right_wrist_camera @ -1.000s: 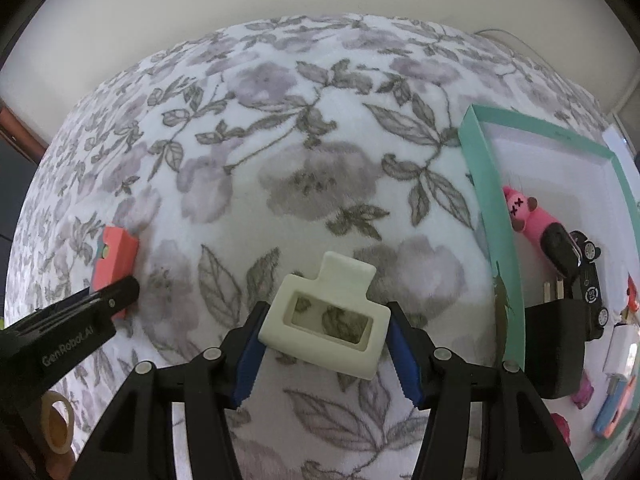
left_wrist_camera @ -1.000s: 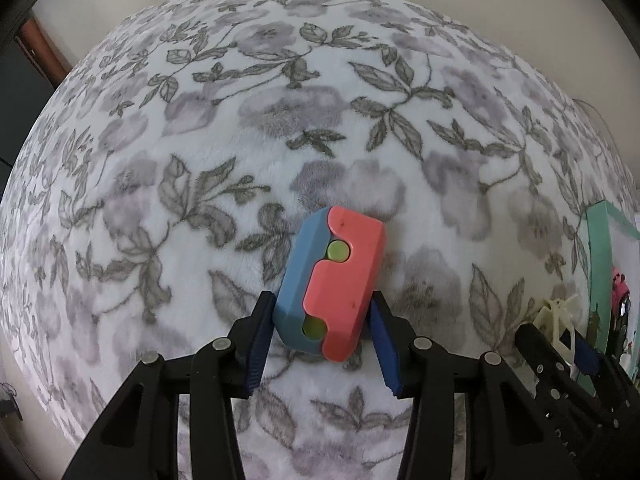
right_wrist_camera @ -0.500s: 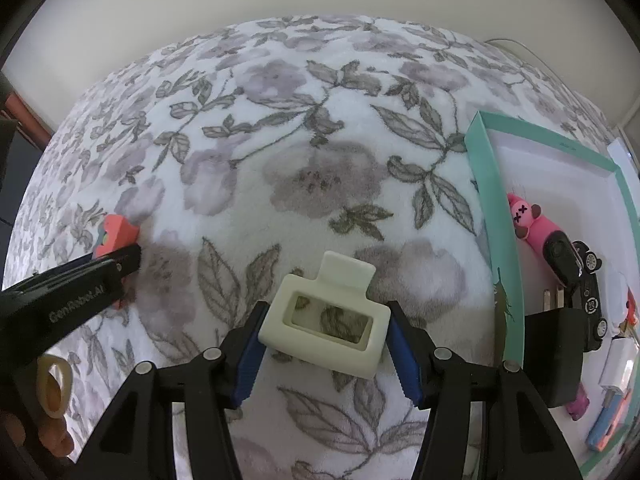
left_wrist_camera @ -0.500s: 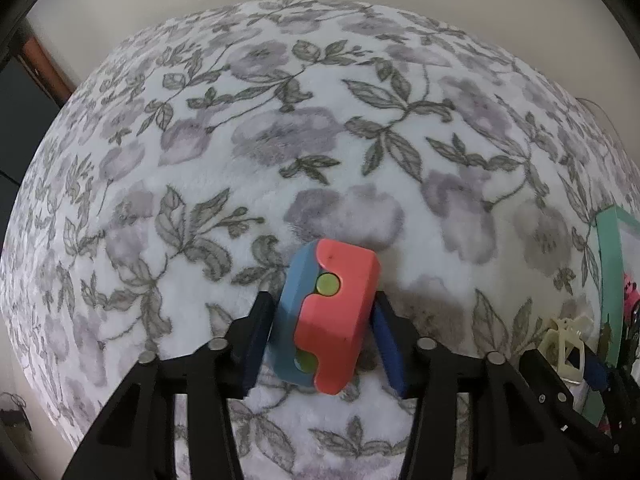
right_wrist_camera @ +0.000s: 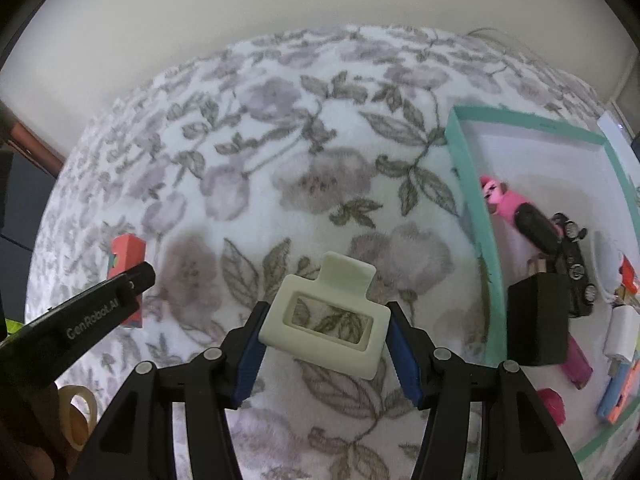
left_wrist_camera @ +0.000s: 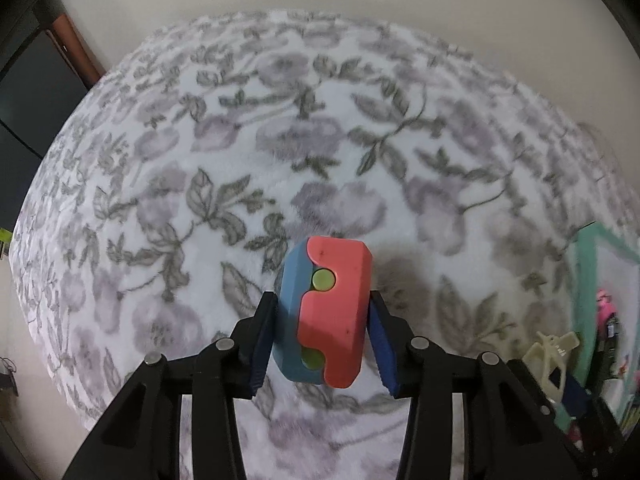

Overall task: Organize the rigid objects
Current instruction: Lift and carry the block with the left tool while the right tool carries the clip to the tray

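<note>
The left hand-held gripper [left_wrist_camera: 323, 344] is clamped on a red-and-blue block [left_wrist_camera: 326, 314], its blue pads pressing both long sides; its jaws have just been closing a little further on the block. The block stands upright between the pads, with two green discs showing in its notches, and it is off the floral blanket [left_wrist_camera: 280, 152], throwing a soft shadow just to its right. The right hand-held gripper [right_wrist_camera: 325, 350] grips a cream rectangular frame piece [right_wrist_camera: 327, 314] by its short ends, the tab pointing away and the blanket pattern visible through its window. Ahead of both grippers the blanket lies bare and wide, up to its far edge against a pale wall. To the right sits a shallow tray with a teal rim [right_wrist_camera: 468, 200], its near wall close to the right gripper's side. Inside it, a pink figure [right_wrist_camera: 500, 198], a black toy car [right_wrist_camera: 576, 264] and a black plug adapter [right_wrist_camera: 538, 320] crowd the near half, while the far half of its white floor is free. In the right view the left gripper's black arm crosses the lower left corner.
</note>
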`<act>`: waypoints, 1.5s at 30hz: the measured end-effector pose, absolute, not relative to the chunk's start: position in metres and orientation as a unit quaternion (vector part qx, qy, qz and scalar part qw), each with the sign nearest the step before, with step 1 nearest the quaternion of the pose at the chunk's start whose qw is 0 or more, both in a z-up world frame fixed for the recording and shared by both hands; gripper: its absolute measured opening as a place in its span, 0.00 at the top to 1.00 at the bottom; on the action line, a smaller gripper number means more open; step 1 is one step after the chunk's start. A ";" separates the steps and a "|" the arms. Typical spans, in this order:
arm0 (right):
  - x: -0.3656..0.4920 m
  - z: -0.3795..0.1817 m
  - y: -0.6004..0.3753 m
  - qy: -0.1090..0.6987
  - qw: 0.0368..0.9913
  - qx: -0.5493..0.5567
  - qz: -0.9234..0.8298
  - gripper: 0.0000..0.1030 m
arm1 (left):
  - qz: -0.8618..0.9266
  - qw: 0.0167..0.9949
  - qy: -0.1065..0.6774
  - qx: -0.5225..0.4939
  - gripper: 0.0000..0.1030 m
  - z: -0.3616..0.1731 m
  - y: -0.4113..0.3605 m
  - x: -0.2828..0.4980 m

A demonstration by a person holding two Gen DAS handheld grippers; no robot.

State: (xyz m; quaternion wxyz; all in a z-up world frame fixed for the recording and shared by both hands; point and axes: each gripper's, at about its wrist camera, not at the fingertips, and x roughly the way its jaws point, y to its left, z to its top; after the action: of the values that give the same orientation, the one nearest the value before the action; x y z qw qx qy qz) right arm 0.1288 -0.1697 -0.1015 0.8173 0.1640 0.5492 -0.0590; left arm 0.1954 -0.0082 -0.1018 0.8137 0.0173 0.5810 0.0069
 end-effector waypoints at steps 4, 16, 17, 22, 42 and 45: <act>0.115 -0.069 -0.177 0.517 0.837 0.163 -0.072 0.42 | -0.009 0.834 0.552 -0.003 0.55 -0.066 -0.015 0.184; 0.058 0.036 -0.238 0.396 0.887 0.185 -0.147 0.42 | -0.085 0.877 0.472 -0.031 0.55 0.029 -0.068 0.132; 0.053 0.040 -0.243 0.391 0.888 0.185 -0.155 0.42 | -0.094 0.879 0.467 -0.031 0.55 0.034 -0.076 0.127; 0.027 0.059 -0.275 0.359 0.894 0.181 -0.196 0.42 | -0.127 0.882 0.454 -0.023 0.55 0.043 -0.106 0.108; -0.012 -0.002 -0.371 0.426 0.832 0.206 -0.290 0.42 | -0.217 0.814 0.537 0.040 0.55 -0.038 -0.215 0.064; -0.011 -0.013 -0.375 0.439 0.825 0.206 -0.290 0.42 | -0.220 0.807 0.545 0.059 0.55 -0.051 -0.226 0.056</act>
State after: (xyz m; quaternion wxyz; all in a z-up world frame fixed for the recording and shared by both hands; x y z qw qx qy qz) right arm -0.0109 -0.3748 -0.0128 0.8250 0.2061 0.4390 -0.2900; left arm 0.0565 -0.2256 -0.0514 0.8069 0.0586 0.5450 -0.2201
